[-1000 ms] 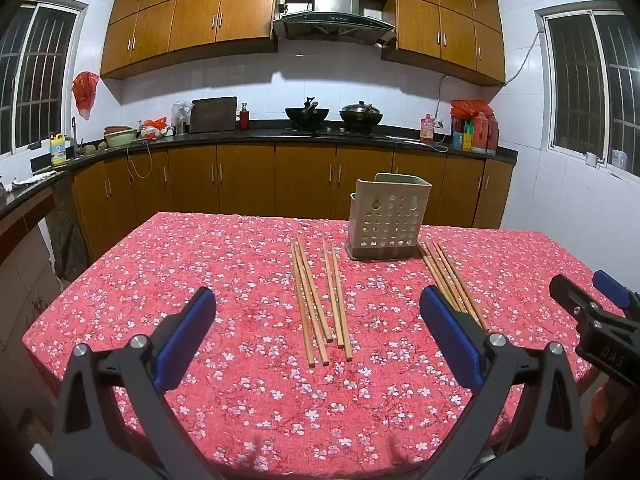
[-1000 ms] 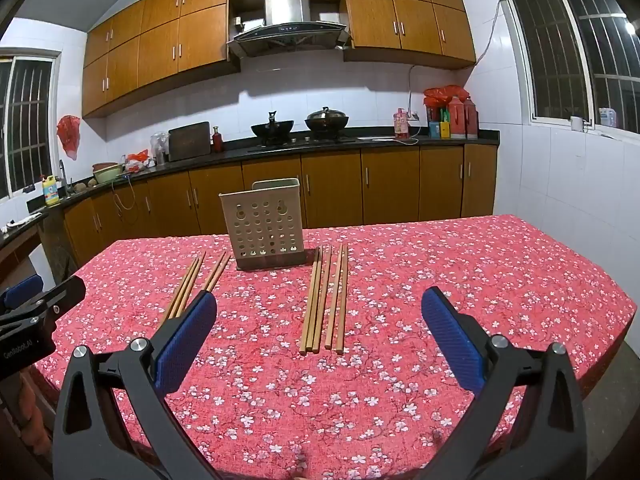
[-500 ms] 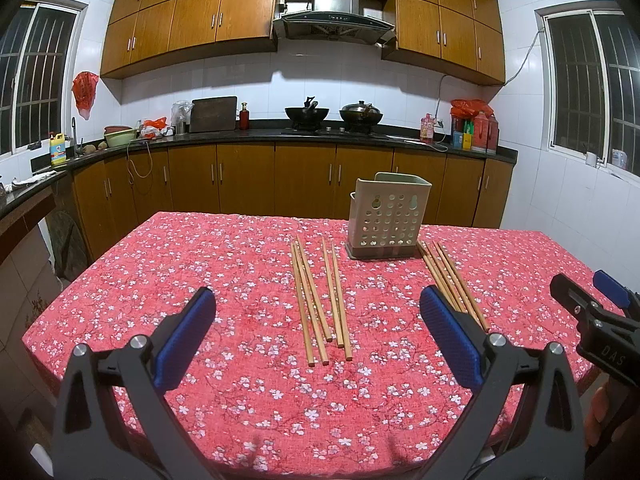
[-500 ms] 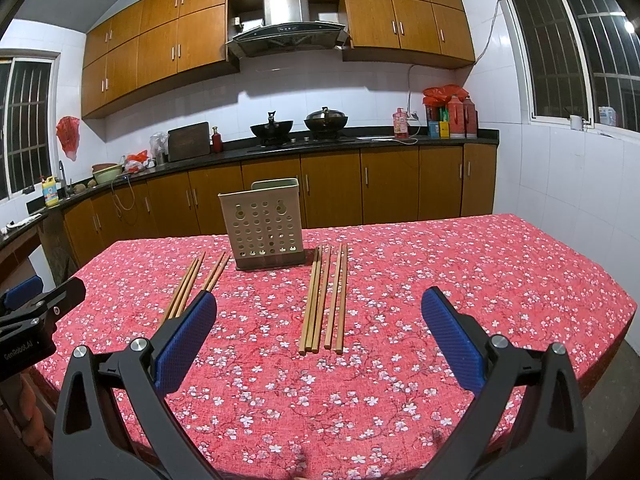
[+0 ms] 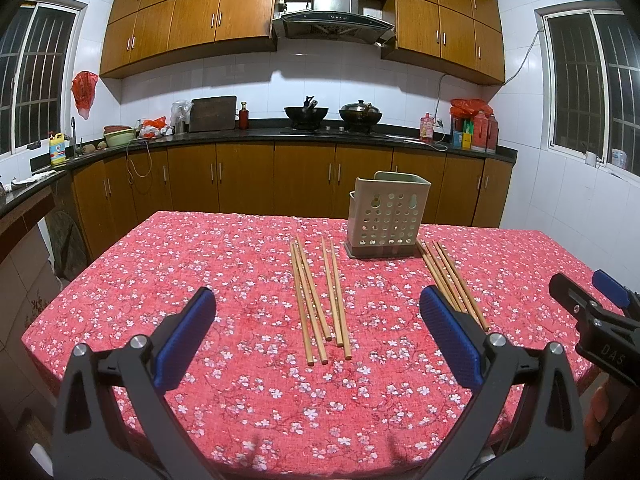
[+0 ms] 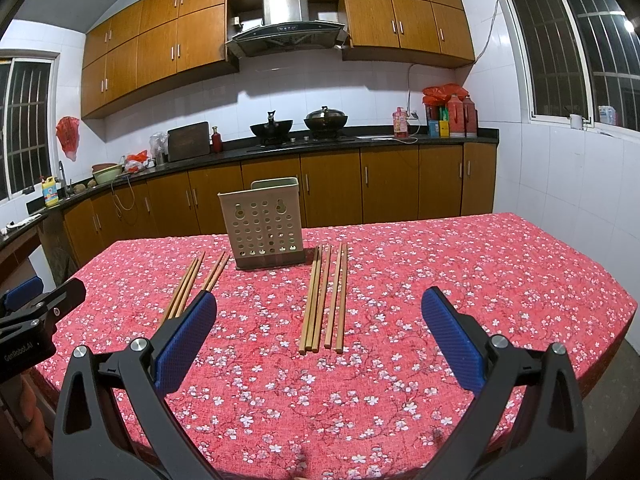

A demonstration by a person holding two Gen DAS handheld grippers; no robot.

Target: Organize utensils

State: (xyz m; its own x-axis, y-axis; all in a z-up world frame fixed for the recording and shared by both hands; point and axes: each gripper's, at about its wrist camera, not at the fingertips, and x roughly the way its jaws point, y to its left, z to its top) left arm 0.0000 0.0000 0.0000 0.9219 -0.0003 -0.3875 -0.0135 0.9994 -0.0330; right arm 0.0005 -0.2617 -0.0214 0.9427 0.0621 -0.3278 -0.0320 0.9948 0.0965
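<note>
A beige perforated utensil holder [image 5: 387, 215] [image 6: 265, 226] stands upright on the red floral tablecloth [image 5: 224, 264]. Several wooden chopsticks lie flat in two groups: the left group [image 5: 318, 300] [image 6: 192, 284] and the right group [image 5: 452, 280] [image 6: 325, 296], one on each side of the holder. My left gripper [image 5: 316, 334] is open and empty above the near table, in line with the left group. My right gripper [image 6: 318, 334] is open and empty, in line with the right group. Each gripper shows at the edge of the other's view [image 5: 592, 320] [image 6: 36, 312].
The table's near edge lies just under both grippers. Behind the table runs a dark counter [image 5: 320, 134] with woks, bottles and bowls above brown cabinets. White tiled walls and barred windows stand on both sides.
</note>
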